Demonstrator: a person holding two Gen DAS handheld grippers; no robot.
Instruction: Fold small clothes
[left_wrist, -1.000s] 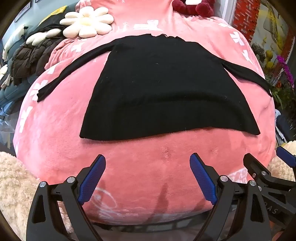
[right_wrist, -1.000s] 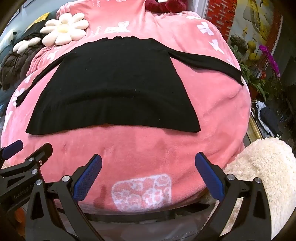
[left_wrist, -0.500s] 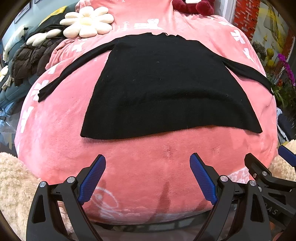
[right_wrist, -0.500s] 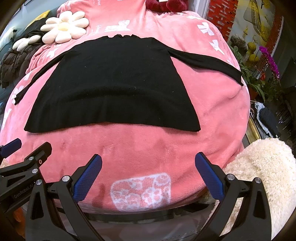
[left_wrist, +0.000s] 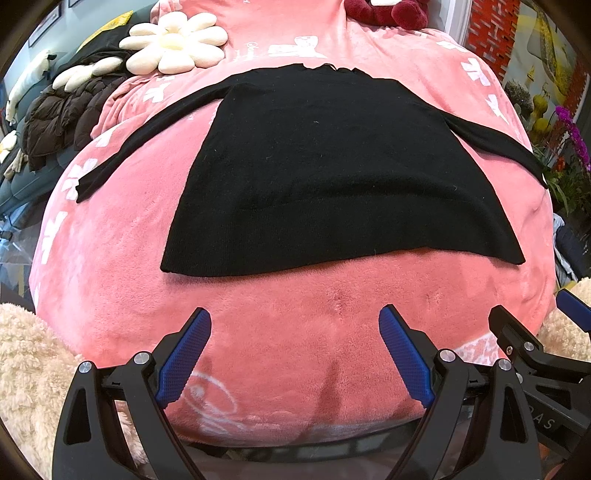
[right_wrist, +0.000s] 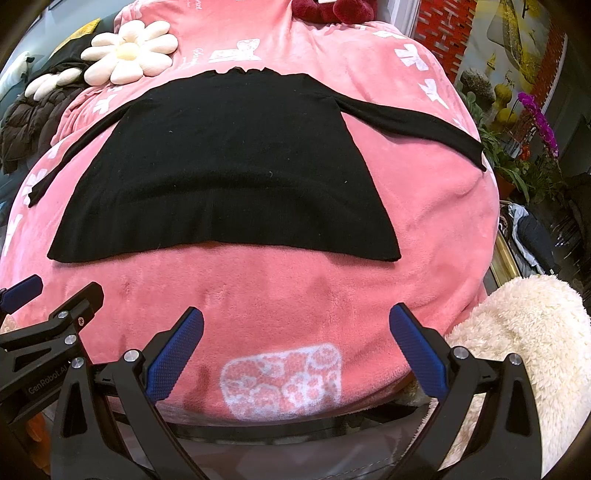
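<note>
A small black long-sleeved top (left_wrist: 332, 177) lies flat on a pink plush blanket (left_wrist: 295, 314), hem toward me, both sleeves spread out to the sides. It also shows in the right wrist view (right_wrist: 229, 177). My left gripper (left_wrist: 295, 354) is open and empty, near the blanket's front edge, short of the hem. My right gripper (right_wrist: 295, 354) is open and empty, beside the left one, also short of the hem. The right gripper shows at the right edge of the left wrist view (left_wrist: 535, 347).
A white daisy cushion (left_wrist: 173, 44) and a dark jacket (left_wrist: 62, 114) lie at the back left. A dark red plush (left_wrist: 384, 11) sits at the back. A cream fluffy throw (right_wrist: 524, 347) is at the front right. Potted plants (right_wrist: 532, 122) stand to the right.
Both grippers have drifted very slightly; the top sits a little lower in both views. Both stay open and empty.
</note>
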